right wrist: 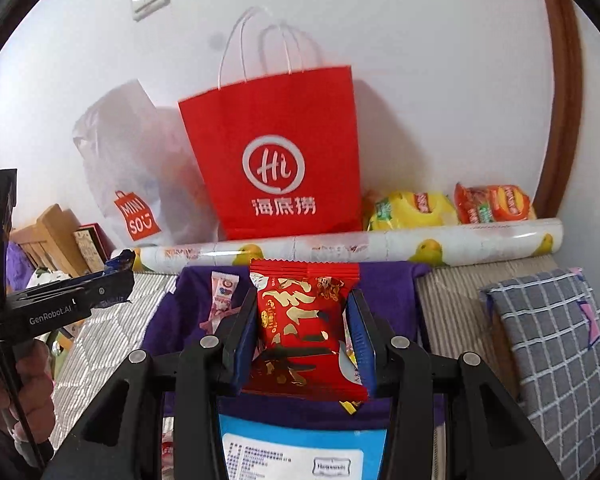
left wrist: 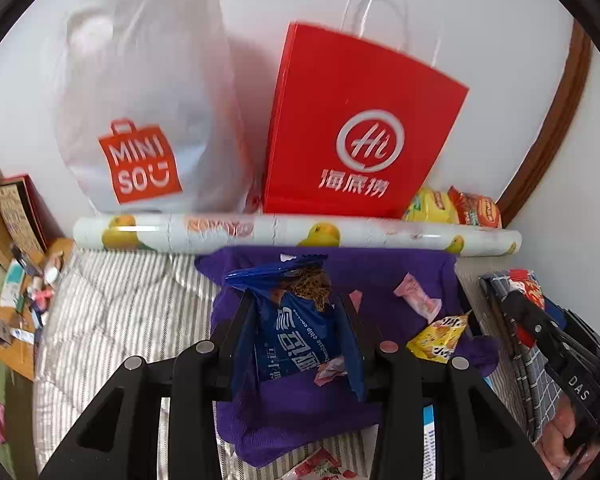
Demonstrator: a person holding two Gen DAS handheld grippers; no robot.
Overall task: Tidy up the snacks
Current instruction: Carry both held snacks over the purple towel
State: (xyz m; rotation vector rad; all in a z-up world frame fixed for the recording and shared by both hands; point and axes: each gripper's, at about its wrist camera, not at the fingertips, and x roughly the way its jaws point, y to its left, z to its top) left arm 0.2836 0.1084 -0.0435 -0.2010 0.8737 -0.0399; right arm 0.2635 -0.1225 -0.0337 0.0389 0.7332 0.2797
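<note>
The left gripper (left wrist: 296,316) has its jaws clamped on a blue cookie packet (left wrist: 300,328) and the right gripper (right wrist: 304,320) grips a red snack packet (right wrist: 300,320), both above the purple cloth (left wrist: 380,272) on the bed. Either slick wrapper could slip loose on the way to the red paper bag (right wrist: 276,152), whose narrow mouth might be missed. What that bag and the white plastic bag (left wrist: 148,100) hold is hidden, and the packets' lower ends sit behind the jaws.

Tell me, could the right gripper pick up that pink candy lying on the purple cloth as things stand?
Probably not yet. The right gripper has its jaws shut on a red snack packet, so there is no room for the pink candy until that is put down. Otherwise the candy lies unobstructed on the purple cloth.
</note>
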